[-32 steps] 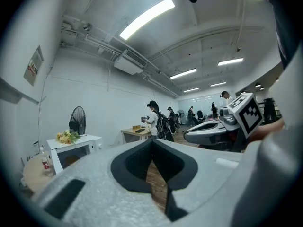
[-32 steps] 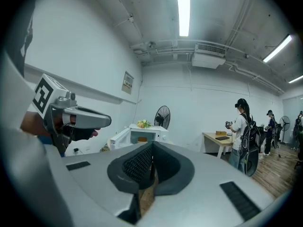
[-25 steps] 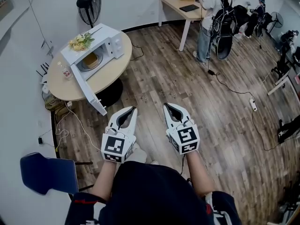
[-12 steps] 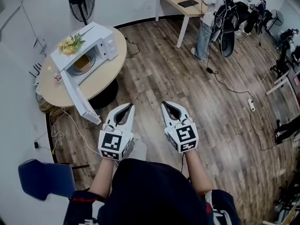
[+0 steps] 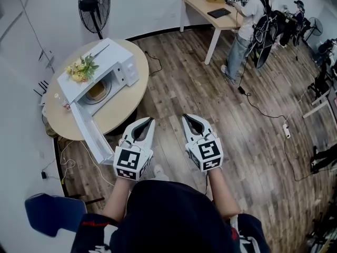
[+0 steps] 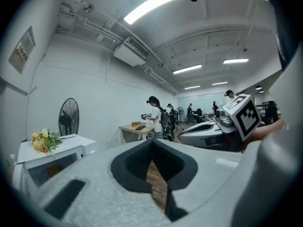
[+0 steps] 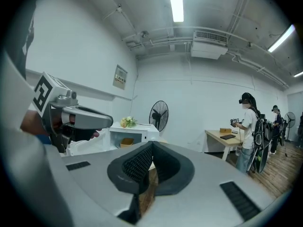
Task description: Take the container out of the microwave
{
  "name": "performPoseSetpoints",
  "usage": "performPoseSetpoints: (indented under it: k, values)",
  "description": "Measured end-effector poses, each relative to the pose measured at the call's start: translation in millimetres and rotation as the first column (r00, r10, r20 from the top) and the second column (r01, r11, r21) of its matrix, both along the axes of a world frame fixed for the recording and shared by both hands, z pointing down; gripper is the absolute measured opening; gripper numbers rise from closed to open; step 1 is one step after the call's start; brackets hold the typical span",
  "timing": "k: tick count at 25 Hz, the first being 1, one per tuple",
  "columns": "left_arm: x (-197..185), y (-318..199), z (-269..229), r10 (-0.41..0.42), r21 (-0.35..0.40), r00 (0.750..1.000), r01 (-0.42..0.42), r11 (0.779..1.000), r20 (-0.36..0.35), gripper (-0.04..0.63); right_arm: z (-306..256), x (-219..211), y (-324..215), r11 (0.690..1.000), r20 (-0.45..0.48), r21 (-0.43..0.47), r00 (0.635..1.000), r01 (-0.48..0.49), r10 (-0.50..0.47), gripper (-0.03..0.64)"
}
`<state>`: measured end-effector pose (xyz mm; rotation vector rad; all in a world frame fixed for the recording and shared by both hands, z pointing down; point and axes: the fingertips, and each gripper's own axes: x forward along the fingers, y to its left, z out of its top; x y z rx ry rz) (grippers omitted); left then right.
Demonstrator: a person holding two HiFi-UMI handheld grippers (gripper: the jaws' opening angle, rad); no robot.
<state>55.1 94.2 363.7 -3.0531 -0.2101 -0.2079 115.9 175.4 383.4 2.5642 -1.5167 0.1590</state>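
A white microwave (image 5: pixel 113 62) stands on a round wooden table (image 5: pixel 122 114) at the upper left, its door (image 5: pixel 90 136) swung fully open toward me. Inside on the turntable sits a yellowish-brown container (image 5: pixel 97 90), which also shows in the right gripper view as the container (image 7: pixel 126 142). My left gripper (image 5: pixel 150 120) and right gripper (image 5: pixel 186 118) are held side by side over the wood floor, well short of the table. Both are shut and hold nothing. In the left gripper view the microwave (image 6: pixel 49 159) lies at the left edge.
A bunch of yellow flowers (image 5: pixel 80 69) lies on top of the microwave. A small bottle (image 5: pixel 64 102) stands on the table's left. A standing fan (image 5: pixel 93 4) is behind the table. A blue chair (image 5: pixel 52 212) is at lower left. A person (image 5: pixel 247 30) stands by a desk (image 5: pixel 202 7). Cables (image 5: pixel 263 107) cross the floor.
The table and microwave have come nearer and shifted in the head view as I walk toward them. Both grippers stay shut and side by side in front of me.
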Motion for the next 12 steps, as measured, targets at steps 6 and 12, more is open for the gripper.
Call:
performPoseSetpoints:
  k: [6,12]
  values:
    - [48.7,-54.0,-2.6,-0.023,-0.011,1.0,0.023,1.0,0.007,0.014,1.3,52.6,-55.2,1.0,0.016,0.0,1.0,0.023,-0.023,0.008]
    - [82.3,-105.3,9.0,-0.074,-0.029,0.997,0.075,0.997,0.016,0.014,14.6,98.5,-101.8,0.999,0.046,0.008,0.998,0.041,-0.041,0.008]
